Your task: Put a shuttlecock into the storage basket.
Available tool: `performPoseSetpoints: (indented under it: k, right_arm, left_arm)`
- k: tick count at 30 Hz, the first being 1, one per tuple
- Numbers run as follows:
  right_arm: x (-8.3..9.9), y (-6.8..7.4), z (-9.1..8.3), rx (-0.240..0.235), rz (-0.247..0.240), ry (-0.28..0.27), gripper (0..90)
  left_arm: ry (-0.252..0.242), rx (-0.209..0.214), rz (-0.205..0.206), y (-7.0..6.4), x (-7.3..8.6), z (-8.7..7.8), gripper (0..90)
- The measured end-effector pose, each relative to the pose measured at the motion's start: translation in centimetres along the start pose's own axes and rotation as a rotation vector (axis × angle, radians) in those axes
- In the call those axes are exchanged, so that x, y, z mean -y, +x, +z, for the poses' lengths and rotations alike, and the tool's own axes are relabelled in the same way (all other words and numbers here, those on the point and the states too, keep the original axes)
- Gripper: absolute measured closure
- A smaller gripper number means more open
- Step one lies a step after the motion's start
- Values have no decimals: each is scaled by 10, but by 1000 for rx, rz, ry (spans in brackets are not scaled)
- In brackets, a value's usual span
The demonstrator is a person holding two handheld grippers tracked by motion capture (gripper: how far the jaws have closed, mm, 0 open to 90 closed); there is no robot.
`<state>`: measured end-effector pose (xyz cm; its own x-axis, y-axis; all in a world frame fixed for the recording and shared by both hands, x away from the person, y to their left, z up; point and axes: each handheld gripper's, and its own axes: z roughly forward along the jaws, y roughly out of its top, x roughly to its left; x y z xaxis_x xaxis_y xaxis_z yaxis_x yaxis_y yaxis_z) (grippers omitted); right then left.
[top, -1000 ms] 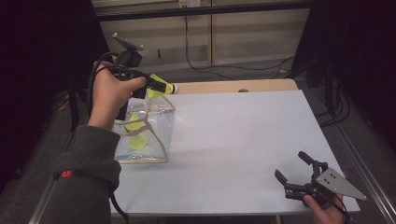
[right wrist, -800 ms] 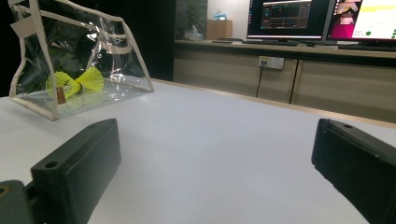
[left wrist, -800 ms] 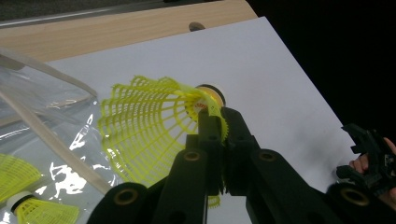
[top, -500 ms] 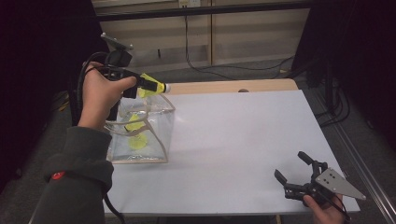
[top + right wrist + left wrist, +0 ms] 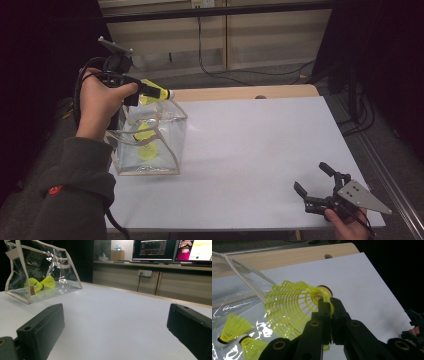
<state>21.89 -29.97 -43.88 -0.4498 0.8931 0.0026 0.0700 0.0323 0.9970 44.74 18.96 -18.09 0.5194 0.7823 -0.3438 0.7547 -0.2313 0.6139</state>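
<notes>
A single white rectangular table top [image 5: 260, 155] is seen in the high view, with a strip of pale wood along its 12 o'clock edge. One clear plastic bag with cream trim and handles [image 5: 150, 137] is stood open at the table's 9 o'clock side. Two yellow mesh shuttlecocks are counted inside the bag [image 5: 235, 333], lying touching each other on its floor; in the high view they are blurred by glare on the plastic. A third yellow mesh shuttlecock with a white cork tip [image 5: 294, 307] is held above the bag's 12 o'clock rim, its cork pointing toward 3 o'clock. It is pinched at the skirt near the cork by the left gripper [image 5: 328, 306], whose jaws are closed tightly on it; part of the skirt is hidden behind them. The right gripper [image 5: 315, 182] is rested near the table's 5 o'clock corner, its jaws spread wide with nothing between them, the holding hand being cut off by the frame.
</notes>
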Motion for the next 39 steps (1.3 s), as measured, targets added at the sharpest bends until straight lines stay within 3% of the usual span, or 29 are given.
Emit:
performPoseSetpoints:
  k: [39]
  right_arm:
    - [0, 0, 0, 3, 1, -2, 13]
  left_arm:
    - [-14, -38, -34, 20, 10, -8, 880]
